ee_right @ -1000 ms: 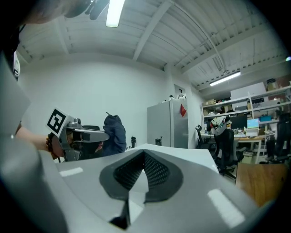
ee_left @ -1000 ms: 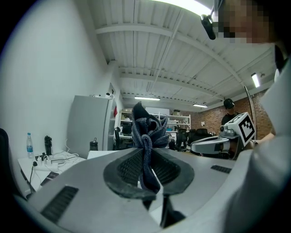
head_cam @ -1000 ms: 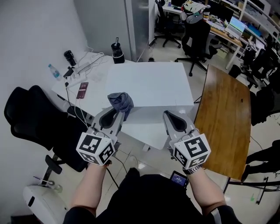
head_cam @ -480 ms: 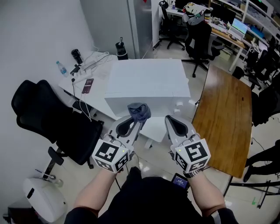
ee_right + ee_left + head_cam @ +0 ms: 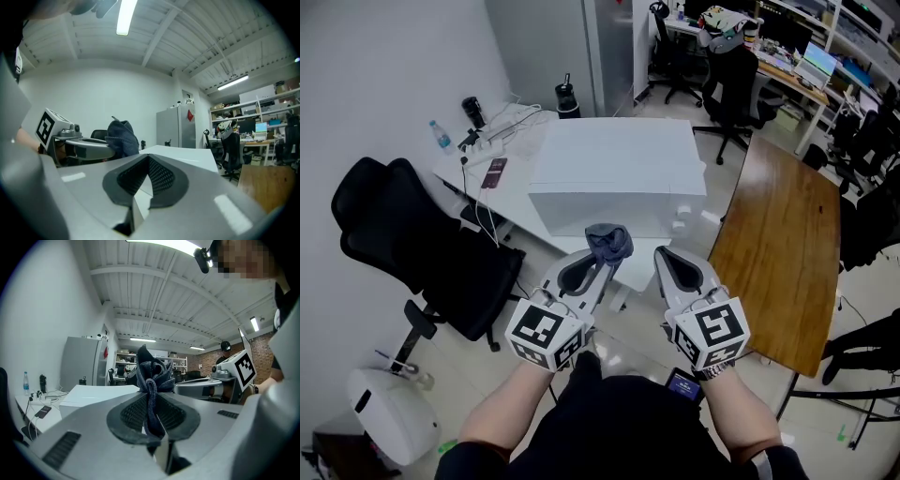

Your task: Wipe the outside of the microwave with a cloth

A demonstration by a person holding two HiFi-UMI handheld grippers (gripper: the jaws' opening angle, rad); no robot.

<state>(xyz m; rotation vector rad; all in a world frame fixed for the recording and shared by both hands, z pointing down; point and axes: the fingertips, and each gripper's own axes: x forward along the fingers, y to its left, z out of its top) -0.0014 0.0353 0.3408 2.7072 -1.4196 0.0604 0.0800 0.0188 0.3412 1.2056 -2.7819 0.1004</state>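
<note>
Microwave: on white table, long axis left-right, broad side facing the grippers.
Cloth: bunched upright, just before microwave.
Left gripper: clenched on cloth.
Right gripper: closed, empty, before microwave.

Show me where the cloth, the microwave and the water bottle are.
cloth [image 5: 608,242]: head view, on the bunched grey fabric.
microwave [image 5: 619,169]: head view, on the middle of its white top.
water bottle [image 5: 441,137]: head view, on its clear body.
</note>
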